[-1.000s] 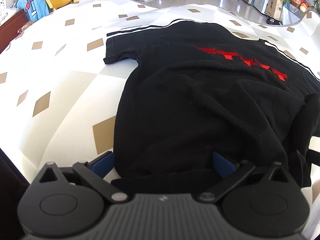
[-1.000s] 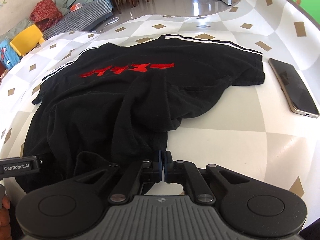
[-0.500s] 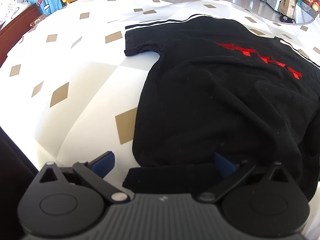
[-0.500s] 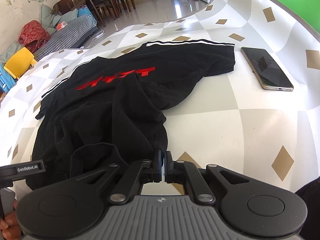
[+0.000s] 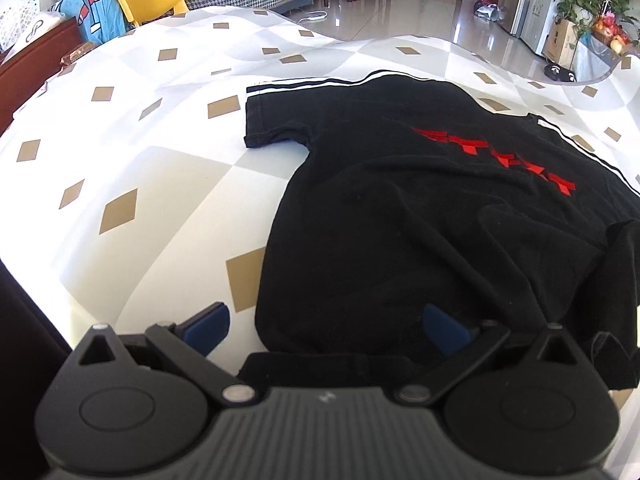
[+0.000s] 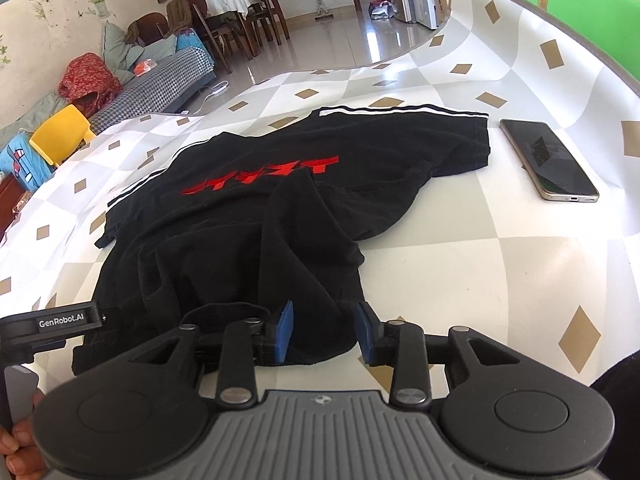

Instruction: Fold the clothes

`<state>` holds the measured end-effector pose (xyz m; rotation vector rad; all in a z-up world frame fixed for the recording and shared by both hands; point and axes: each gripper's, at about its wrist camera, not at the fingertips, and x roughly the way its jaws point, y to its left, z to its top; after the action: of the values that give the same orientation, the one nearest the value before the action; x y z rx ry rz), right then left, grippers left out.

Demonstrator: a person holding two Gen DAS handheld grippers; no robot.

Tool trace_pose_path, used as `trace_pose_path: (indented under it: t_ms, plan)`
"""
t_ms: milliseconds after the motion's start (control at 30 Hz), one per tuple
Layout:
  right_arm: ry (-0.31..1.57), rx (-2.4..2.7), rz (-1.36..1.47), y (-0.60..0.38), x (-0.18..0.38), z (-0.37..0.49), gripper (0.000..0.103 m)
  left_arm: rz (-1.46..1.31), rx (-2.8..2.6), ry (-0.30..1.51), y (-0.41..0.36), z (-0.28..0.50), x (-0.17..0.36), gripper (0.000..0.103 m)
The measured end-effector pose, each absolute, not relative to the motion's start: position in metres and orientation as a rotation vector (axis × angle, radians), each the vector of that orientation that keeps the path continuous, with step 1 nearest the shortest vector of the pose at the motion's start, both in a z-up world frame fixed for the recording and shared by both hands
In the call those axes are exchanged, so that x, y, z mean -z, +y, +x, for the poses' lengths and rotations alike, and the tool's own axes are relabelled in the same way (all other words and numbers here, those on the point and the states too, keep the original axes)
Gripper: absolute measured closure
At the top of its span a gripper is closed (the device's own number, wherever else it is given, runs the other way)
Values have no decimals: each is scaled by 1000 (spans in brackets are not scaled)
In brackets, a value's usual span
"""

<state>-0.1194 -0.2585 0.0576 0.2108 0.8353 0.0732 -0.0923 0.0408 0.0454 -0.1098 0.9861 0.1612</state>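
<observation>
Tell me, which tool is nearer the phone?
Right. The right tool, jaws opening over the black T-shirt's hem, has the smartphone ahead to its right. The left tool is across the shirt; no phone in its view.

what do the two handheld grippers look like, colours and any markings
Both the left gripper and right gripper are black, with ribbed grey bodies, round black discs on each side, silver pivot pins and blue-padded fingers. The left gripper's side bar reads GenRobot.AI.

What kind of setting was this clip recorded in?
Most likely a home's open living and dining area. A black T-shirt lies on a table with a diamond-patterned cover; beyond are a checked sofa, a dining table with chairs and a fridge.
</observation>
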Motion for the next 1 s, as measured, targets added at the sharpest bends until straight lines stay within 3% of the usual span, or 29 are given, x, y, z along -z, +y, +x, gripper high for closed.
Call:
trace_pose_path:
  t_ms: [367,600,1000]
  plan:
    - [839,-66,99,-232,-33,-86,65,-130,-134,997,31,-77,-32,0]
    - [869,-50,93,-231,-25,-84,91,-135,-159,1030,33,-69,-19,0]
    - [938,25,172,-252,-28,-97,95,-134,-217,1066,46,-74,-17,0]
